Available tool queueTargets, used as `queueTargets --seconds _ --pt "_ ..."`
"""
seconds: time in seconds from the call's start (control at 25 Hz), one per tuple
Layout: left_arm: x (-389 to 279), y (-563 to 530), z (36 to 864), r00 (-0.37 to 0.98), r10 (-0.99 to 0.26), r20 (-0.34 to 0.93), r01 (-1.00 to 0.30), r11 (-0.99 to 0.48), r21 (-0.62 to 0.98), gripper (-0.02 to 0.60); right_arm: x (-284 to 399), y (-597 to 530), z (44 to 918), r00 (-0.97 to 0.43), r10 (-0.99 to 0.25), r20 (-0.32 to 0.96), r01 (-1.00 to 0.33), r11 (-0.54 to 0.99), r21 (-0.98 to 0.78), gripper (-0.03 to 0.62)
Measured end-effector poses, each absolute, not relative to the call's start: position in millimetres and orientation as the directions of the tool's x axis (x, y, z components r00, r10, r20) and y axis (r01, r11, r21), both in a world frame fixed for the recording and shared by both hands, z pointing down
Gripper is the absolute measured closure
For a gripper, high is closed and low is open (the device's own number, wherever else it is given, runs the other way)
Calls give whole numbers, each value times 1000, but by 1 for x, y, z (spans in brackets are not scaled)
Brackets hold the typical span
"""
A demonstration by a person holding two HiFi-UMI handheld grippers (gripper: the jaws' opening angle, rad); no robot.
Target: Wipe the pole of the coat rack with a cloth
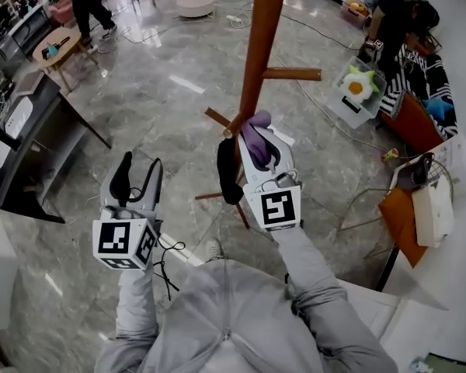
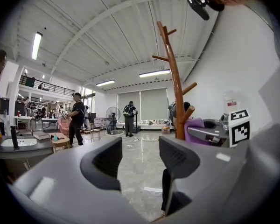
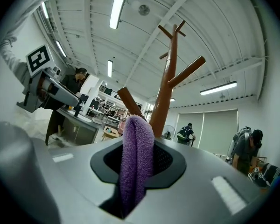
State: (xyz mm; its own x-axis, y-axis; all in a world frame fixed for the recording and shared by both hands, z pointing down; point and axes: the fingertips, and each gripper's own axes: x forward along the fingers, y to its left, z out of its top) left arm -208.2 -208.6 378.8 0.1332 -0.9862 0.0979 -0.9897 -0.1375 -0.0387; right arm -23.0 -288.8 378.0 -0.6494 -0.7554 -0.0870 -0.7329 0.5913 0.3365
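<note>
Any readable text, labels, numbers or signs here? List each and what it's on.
No legible words or numbers.
Left hand-held gripper: marker squares on its cube, pattern only, no letters.
Right hand-held gripper: same.
Cloth: no print.
Red label in the left gripper view: too blurred to read.
Sheet at the head view's right: print too small.

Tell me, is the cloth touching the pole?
Cannot tell. In the head view the cloth in the right tongs overlaps the pole, but no view shows contact or a gap plainly.
</note>
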Motion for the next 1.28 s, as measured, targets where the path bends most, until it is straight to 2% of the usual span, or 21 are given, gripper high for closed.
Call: queueTargets --seconds 0.36,0.56,1.28 --pt "-214 -206 389 120 -986 119 -992 -125 -32 313 -35 -291 422 -659 -752 26 -694 620 364 525" --pt "-220 -208 394 121 -985 123 -992 -125 -24 313 -42 -294 449 -664 -747 42 -685 630 364 525" --pt "-220 -214 401 138 -980 140 -990 -142 -13 313 -43 -289 555 -630 -717 300 -655 697 290 524"
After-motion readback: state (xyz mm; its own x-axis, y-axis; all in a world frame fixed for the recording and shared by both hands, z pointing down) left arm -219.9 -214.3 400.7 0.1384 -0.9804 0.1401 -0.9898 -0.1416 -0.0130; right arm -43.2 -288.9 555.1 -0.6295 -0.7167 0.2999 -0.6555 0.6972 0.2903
